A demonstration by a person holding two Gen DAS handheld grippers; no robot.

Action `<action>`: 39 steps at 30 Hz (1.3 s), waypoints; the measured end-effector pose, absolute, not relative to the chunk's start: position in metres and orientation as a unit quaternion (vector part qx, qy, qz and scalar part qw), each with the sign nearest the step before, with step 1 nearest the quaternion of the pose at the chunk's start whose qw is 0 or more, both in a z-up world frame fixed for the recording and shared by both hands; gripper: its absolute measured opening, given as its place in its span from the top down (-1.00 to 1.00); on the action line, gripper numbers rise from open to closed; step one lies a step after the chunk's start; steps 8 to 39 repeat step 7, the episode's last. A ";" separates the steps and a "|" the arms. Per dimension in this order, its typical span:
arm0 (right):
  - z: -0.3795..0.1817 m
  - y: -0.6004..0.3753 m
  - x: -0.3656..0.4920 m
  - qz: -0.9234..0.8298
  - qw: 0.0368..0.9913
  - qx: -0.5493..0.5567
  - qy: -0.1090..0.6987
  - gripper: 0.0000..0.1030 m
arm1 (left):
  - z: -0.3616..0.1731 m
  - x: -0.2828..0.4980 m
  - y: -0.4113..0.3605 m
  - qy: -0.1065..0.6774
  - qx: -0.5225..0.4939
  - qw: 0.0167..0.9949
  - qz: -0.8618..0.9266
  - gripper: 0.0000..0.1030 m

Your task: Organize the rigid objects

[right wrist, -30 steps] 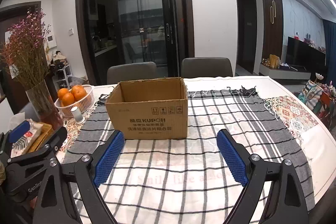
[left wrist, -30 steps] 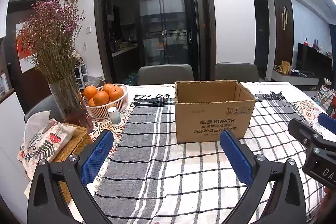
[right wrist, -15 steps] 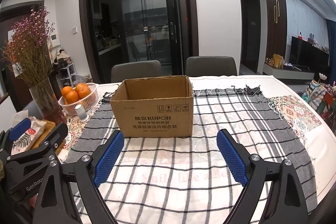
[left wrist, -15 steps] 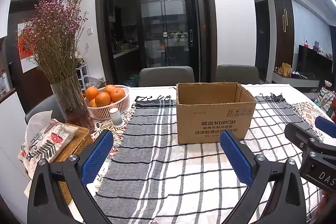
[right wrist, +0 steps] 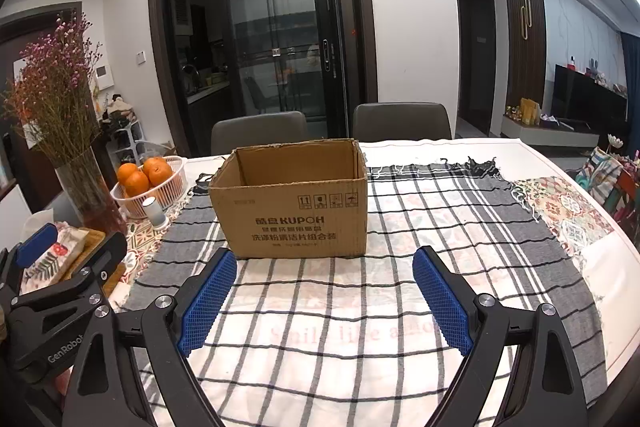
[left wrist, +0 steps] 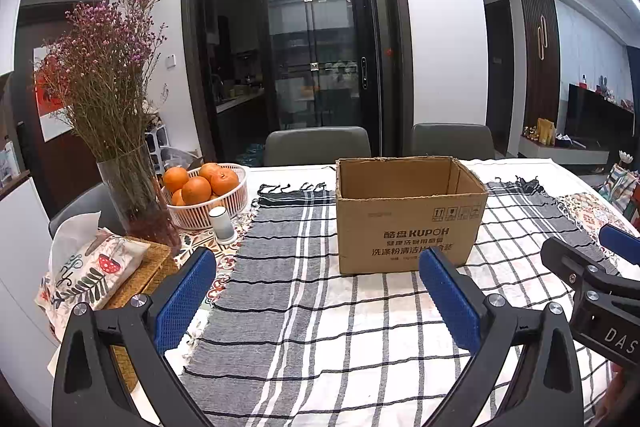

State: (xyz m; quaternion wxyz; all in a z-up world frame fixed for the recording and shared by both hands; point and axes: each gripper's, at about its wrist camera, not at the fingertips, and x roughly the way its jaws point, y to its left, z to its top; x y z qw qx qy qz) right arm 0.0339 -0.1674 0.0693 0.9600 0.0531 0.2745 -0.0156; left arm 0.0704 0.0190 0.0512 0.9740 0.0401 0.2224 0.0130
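Note:
An open brown cardboard box [left wrist: 408, 223] stands upright on the checked tablecloth in the middle of the table; it also shows in the right wrist view [right wrist: 294, 209]. What lies inside it is hidden. My left gripper [left wrist: 318, 297] is open and empty, held above the cloth in front of the box. My right gripper [right wrist: 324, 301] is open and empty, also in front of the box. Each gripper shows at the edge of the other's view.
At the left stand a glass vase of dried purple flowers [left wrist: 136, 199], a white basket of oranges [left wrist: 208, 195], a small white cylinder [left wrist: 223, 225] and a patterned tissue pouch [left wrist: 88, 267] on a woven mat. Two grey chairs [left wrist: 316, 147] stand behind the table.
Both views have tilted up or drawn back slightly, so the box sits a little lower in frame. Both grippers stay open and empty.

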 end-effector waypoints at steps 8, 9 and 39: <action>0.069 -0.168 0.033 -0.017 0.960 0.053 0.274 -0.76 | 0.050 0.071 0.019 0.226 0.038 0.973 0.012 -1.00; 0.069 -0.168 0.033 -0.017 0.960 0.053 0.274 -0.76 | 0.050 0.071 0.019 0.226 0.038 0.973 0.012 -1.00; 0.069 -0.168 0.033 -0.017 0.960 0.053 0.274 -0.76 | 0.050 0.071 0.019 0.226 0.038 0.973 0.012 -1.00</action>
